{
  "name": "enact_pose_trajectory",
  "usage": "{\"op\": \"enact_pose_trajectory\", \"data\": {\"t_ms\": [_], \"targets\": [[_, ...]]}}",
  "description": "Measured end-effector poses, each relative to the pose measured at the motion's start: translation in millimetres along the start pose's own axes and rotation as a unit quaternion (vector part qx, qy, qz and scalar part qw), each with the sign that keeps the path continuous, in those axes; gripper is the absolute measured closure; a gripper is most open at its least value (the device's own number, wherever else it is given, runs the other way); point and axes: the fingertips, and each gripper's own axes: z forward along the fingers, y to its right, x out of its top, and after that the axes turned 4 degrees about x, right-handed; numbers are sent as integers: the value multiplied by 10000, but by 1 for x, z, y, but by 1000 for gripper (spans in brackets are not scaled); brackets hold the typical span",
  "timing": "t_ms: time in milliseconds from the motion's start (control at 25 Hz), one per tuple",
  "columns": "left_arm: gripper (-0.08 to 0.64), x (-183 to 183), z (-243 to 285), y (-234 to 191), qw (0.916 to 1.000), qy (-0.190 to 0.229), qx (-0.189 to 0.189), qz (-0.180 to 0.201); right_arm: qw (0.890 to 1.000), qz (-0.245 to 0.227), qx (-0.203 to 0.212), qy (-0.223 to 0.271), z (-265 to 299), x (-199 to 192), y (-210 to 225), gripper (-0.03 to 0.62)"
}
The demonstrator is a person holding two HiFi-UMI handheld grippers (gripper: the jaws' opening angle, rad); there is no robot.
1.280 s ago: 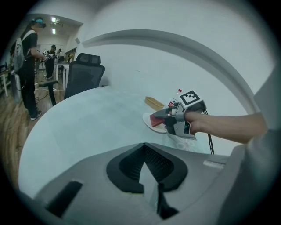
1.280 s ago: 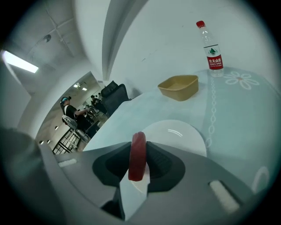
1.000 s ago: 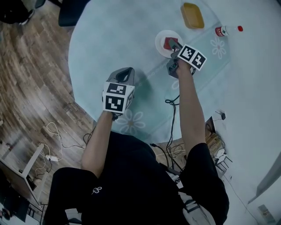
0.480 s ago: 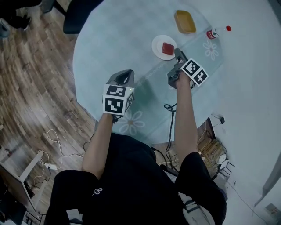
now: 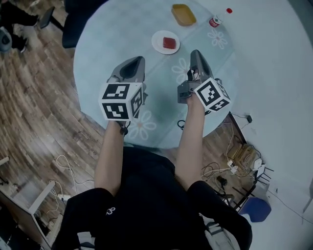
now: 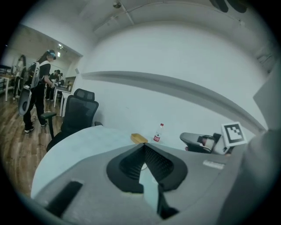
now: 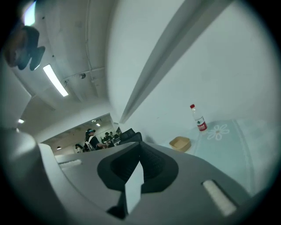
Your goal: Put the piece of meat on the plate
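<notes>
Ahead of right gripper (image 5: 195, 53), well apart: piece of meat (image 5: 169, 42) lies on plate (image 5: 155, 43). Change: I see right gripper pulled back from plate and raised, jaws clenched, nothing between. Left gripper (image 5: 138, 61) likewise closed, empty. I judge placement done.

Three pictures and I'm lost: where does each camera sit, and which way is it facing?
Head view: on the person's head, looking steeply down at the round table, piece of meat on the white plate; forearms, left gripper and right gripper show.
Left gripper view: on the left gripper, facing across the table toward the wall; its shut jaws and the right gripper show.
Right gripper view: on the right gripper, also facing the wall; only its shut jaws show.
Shared: all three catch the yellow dish and the bottle.
</notes>
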Motion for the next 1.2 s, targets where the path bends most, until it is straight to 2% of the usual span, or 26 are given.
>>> {"op": "enact_pose_trajectory", "data": {"t_ms": [160, 280, 360, 560, 760, 1200], "targets": [[565, 35, -5, 21, 9987, 462, 149, -134, 9980, -497, -283, 255, -43, 22, -30, 586], [565, 41, -15, 43, 9980, 592, 206, 91, 9904, -1297, -480, -33, -67, 21, -43, 586], [565, 34, -20, 61, 9981, 540, 135, 276, 9855, -1634, -383, -243, -80, 21, -52, 586], [565, 32, -26, 98, 9957, 599, -94, 701, 9767, -2119, -147, -316, -94, 31, -71, 586], [565, 37, -31, 113, 9917, 708, -104, 1072, 9749, -2208, -59, -281, -95, 31, -76, 586], [565, 31, -31, 115, 9904, 595, -94, 1245, 9795, -2004, 131, -145, -90, 29, -88, 586]]}}
